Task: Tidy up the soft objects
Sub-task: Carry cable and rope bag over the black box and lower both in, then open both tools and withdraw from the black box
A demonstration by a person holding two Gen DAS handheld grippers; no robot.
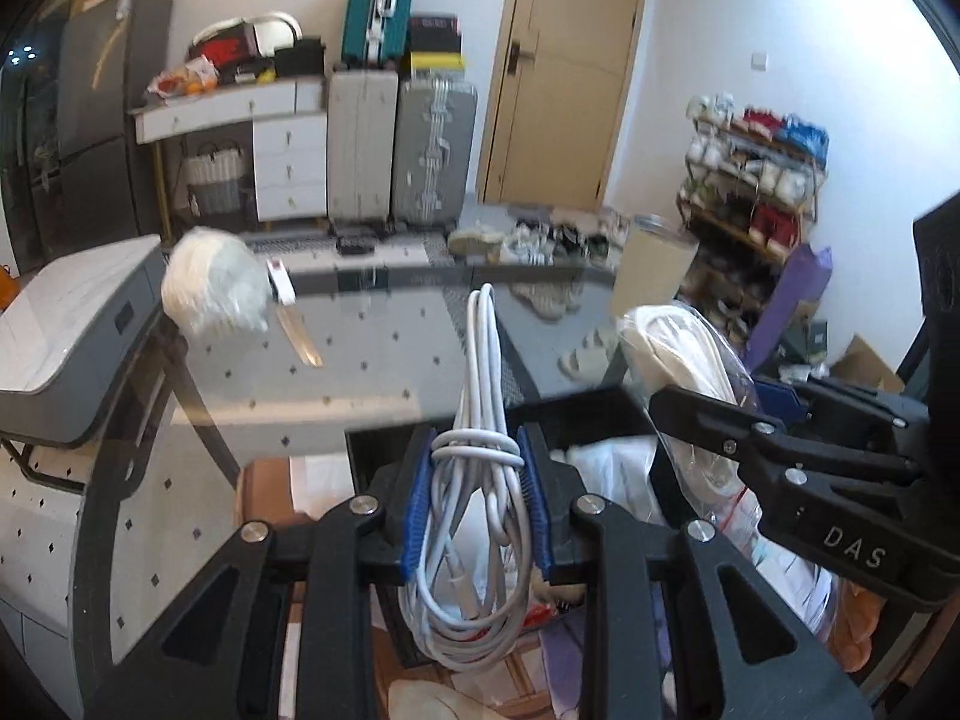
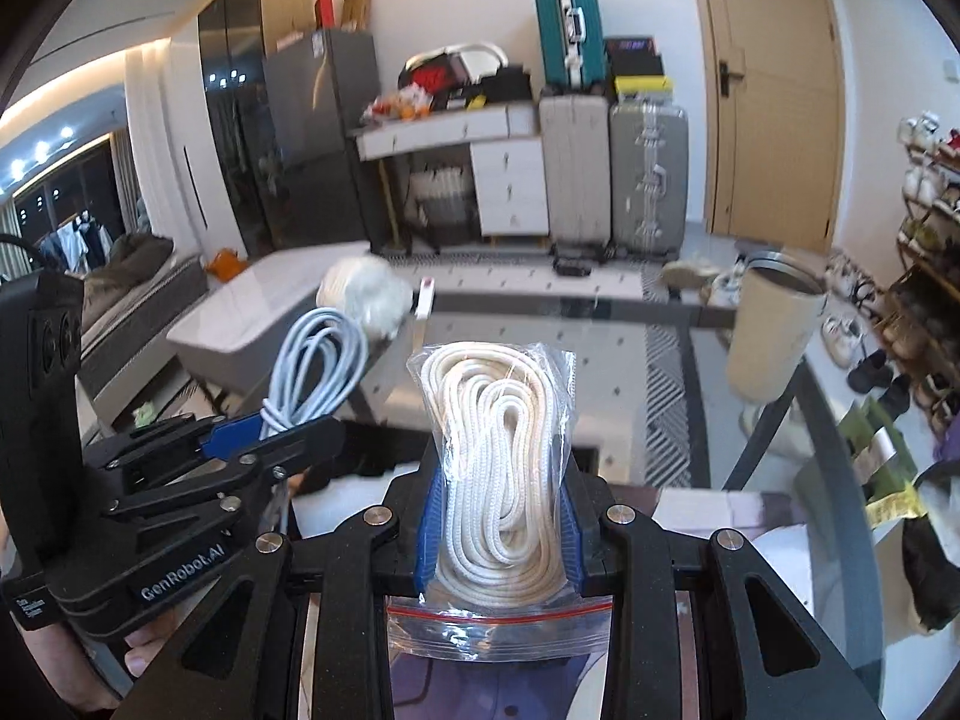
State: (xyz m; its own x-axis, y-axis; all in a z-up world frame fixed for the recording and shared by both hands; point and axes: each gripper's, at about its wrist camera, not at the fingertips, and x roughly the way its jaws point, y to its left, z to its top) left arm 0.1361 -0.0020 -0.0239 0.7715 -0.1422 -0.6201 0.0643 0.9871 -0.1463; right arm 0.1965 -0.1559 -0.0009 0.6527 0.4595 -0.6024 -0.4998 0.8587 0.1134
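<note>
My left gripper (image 1: 477, 468) is shut on a coiled white cable (image 1: 480, 396) and holds it upright above the glass table (image 1: 372, 354). The cable also shows in the right wrist view (image 2: 312, 372), with the left gripper (image 2: 264, 426) at the left. My right gripper (image 2: 501, 510) is shut on a clear zip bag of white rope (image 2: 498, 450), held above the table. The bag also shows in the left wrist view (image 1: 678, 354), pinched by the right gripper (image 1: 678, 414). A white fluffy ball (image 1: 213, 285) lies at the table's far left edge and shows in the right wrist view (image 2: 366, 294).
A beige cylindrical cup (image 2: 768, 330) stands on the table's right side. A small tagged strip (image 1: 288, 300) lies beside the ball. A black bin with white items (image 1: 606, 456) sits under the glass. Suitcases (image 1: 402, 150), a shoe rack (image 1: 750, 180) and a sofa edge (image 1: 66, 324) surround the table.
</note>
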